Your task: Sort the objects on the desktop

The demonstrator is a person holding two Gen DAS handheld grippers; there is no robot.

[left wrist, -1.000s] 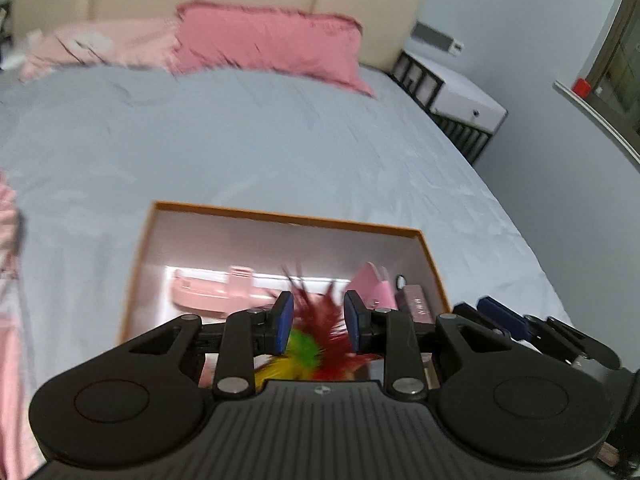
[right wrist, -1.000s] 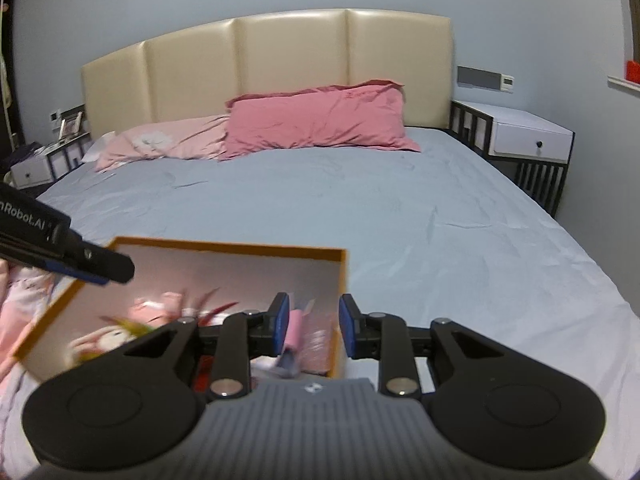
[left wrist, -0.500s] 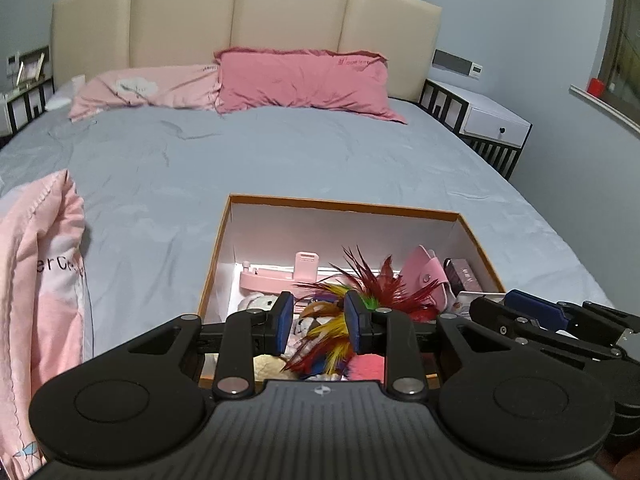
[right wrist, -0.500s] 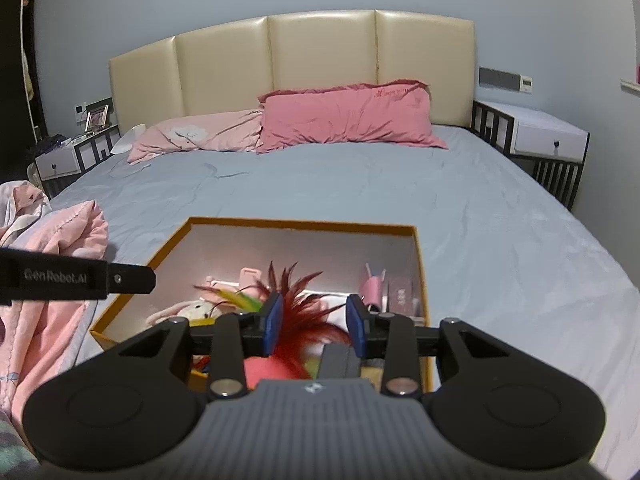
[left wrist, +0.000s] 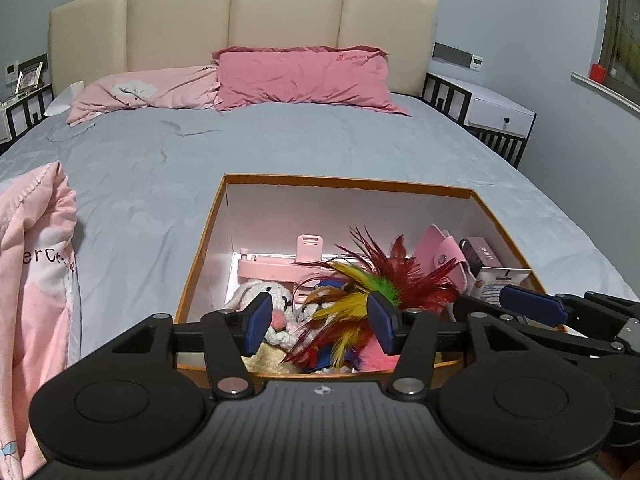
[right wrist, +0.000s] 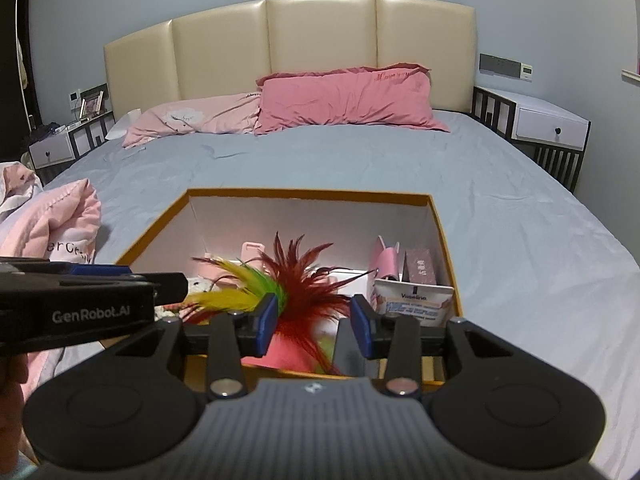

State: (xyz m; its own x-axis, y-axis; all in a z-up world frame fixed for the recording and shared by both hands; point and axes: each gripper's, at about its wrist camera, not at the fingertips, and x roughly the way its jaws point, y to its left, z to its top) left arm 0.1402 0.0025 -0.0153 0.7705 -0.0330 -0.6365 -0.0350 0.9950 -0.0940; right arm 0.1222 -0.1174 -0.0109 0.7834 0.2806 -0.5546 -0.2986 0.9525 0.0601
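Bed: box; left tongs spread wider, right tongs released, both empty.

- Bed with grey sheet
- Two pink pillows against its cream headboard
- White nightstand right of the bed
- Pink blanket on its left edge

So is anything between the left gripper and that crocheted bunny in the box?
Partly. The left gripper is open above the near edge of the box. The bunny lies toward its left finger with nothing covering it, but the feather toy spreads right beside it, across the gap's middle and right.
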